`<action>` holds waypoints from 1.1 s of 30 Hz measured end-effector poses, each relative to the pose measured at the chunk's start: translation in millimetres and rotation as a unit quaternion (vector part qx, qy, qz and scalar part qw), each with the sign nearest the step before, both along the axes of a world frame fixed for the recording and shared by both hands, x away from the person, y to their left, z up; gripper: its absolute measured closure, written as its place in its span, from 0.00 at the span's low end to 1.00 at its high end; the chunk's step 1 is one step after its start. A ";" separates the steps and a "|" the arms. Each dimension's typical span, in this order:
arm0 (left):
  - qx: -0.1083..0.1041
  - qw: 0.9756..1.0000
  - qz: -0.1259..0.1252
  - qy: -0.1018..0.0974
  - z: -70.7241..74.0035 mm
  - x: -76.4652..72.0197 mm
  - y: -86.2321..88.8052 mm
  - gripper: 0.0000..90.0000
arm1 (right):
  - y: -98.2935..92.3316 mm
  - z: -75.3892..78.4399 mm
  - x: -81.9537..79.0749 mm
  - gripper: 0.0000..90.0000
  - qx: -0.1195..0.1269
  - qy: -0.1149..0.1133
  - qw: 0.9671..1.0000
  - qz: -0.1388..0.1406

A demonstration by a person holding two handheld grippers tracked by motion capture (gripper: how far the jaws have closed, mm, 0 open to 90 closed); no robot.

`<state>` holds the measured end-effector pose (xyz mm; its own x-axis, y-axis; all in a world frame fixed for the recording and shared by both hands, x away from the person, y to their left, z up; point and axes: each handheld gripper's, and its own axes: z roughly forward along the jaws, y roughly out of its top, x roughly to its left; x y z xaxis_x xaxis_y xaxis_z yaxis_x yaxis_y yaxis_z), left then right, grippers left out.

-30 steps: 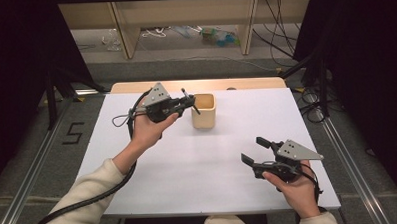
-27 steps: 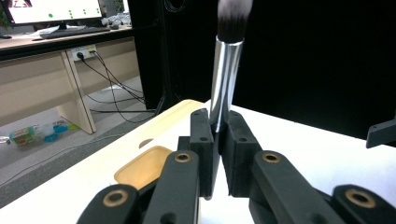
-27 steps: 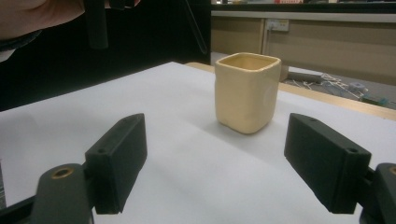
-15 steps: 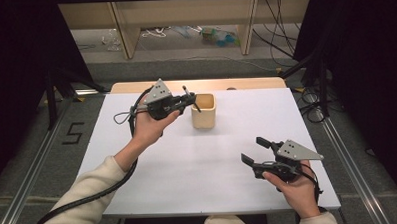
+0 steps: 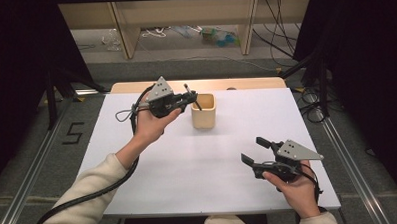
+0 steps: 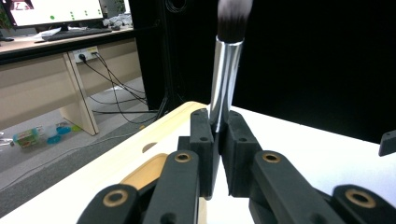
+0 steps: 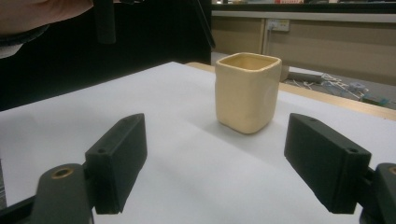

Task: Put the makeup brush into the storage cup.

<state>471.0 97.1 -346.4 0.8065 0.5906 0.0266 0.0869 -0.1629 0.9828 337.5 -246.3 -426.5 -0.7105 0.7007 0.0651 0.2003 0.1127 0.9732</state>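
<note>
Left gripper raised over the back-left part of the white-topped counter, just left of the cream square ceramic cup. Fingers narrow, clamped on a make-up brush with a silver metal ferrule and a dark bristle head. In the left gripper view: ferrule rising upright out of the pinch, bristle tuft at the top edge, slightly blurred. In the high view: brush tilted, dark handle end sloping down over the cup's open mouth; contact with rim or inside not resolvable.

Cup upright on the counter, near the back edge, roughly centred left to right. In the right gripper view: cup ahead and between the two fingers, well apart from them, mouth open, interior not visible from this low angle.

Right gripper held low over the front-right part of the counter, in the person's hand. Fingers wide, nothing between them, bare white surface below. Pointed toward the cup.

Pale wooden strip along the far edge of the counter. Cream sleeve on the left forearm, black cable trailing beside it.
</note>
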 end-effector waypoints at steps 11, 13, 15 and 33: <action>0.002 1.000 0.002 0.001 1.3 3.6 -1.2 0.93 | -0.6 0.3 -0.1 0.25 0.000 0.002 1.000 0.002; 0.001 1.000 0.003 0.001 1.6 4.4 -1.7 0.93 | -0.5 0.2 -0.1 0.25 0.000 0.002 1.000 0.002; 0.002 1.000 0.003 0.000 1.9 4.9 -1.7 0.93 | -0.2 0.1 -0.1 0.25 0.001 0.002 1.000 0.001; 0.006 1.000 0.008 -0.001 1.5 10.5 -3.9 0.93 | 0.2 -0.4 0.2 0.25 0.003 0.001 1.000 0.003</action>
